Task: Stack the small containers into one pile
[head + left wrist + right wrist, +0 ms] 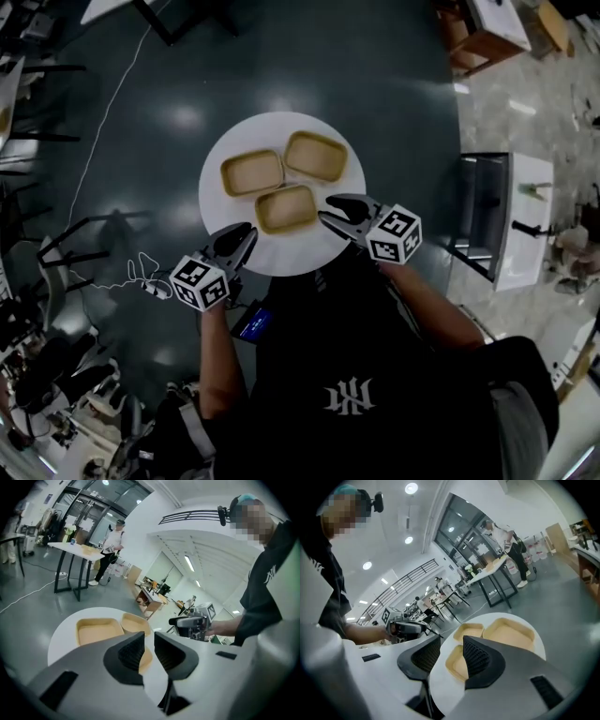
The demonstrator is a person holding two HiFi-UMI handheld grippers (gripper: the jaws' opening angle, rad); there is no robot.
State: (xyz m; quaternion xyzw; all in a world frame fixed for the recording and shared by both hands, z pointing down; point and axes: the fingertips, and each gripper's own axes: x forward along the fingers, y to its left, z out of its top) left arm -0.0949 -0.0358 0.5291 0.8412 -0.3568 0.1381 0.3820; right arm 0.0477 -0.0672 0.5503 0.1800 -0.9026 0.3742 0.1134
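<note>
Containers, three of them, shallow and tan with rounded corners, lie in a tight cluster on the round white table [281,127]. None sits inside another. The left container [252,172] and the far right container [316,155] lie side by side. The nearest container [286,208] lies just in front of the two, closest to the person.

Both grippers hang over the near edge of the table, pointing in toward that nearest container, one on each side of it, and neither touches it.

The left gripper [246,236] has its jaws a little apart, with only a narrow gap between the ribbed pads and nothing in that gap. Its marker cube [200,281] sits just off the table edge.

The right gripper [328,208] has its jaws spread wide and holds nothing. In the right gripper view the nearest container [457,660] shows on the tabletop beyond the gap, partly behind one jaw. This gripper's marker cube [394,234] hangs at the table's rim.

The person holding them wears a black shirt [347,375] and stands on a dark, glossy floor [141,141]. A white cabinet [511,220] stands well off to the person's right.
</note>
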